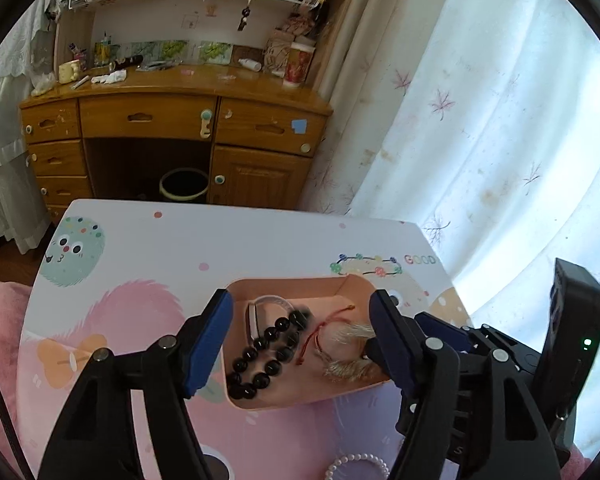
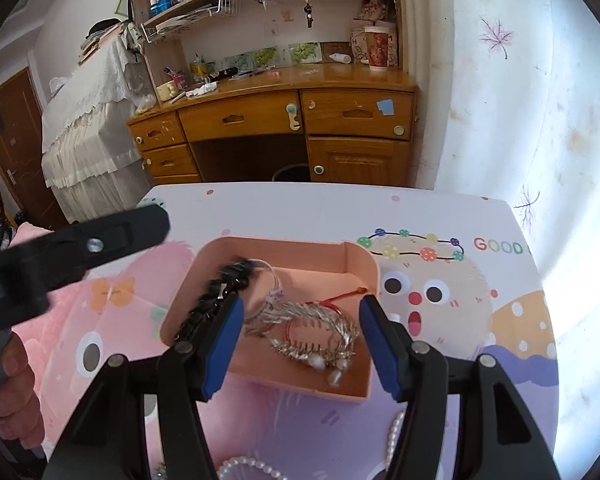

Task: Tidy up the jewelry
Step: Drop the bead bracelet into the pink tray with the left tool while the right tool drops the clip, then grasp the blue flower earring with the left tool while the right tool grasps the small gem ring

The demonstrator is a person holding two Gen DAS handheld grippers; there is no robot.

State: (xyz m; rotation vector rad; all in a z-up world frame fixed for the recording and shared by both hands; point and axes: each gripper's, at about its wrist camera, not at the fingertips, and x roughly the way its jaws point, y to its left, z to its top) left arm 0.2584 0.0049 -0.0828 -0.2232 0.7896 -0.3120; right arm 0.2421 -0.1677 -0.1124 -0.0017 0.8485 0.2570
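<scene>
While both tools hover with jaws apart, the left tool and right tool flank a pink tray on the worktop. Inside lie a black bead bracelet, red cord and gold leaf piece. A pearl strand lies nearer. "GOOD" is printed on the worktop.

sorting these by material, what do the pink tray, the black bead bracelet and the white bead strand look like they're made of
Pink tray: matte plastic by the look, with smooth moulded walls and rounded corners.
Black bead bracelet: glossy round beads with sharp highlights, possibly polished stone or glass.
White bead strand: small pearly beads with a soft sheen, pearl or imitation; I cannot tell which.
</scene>
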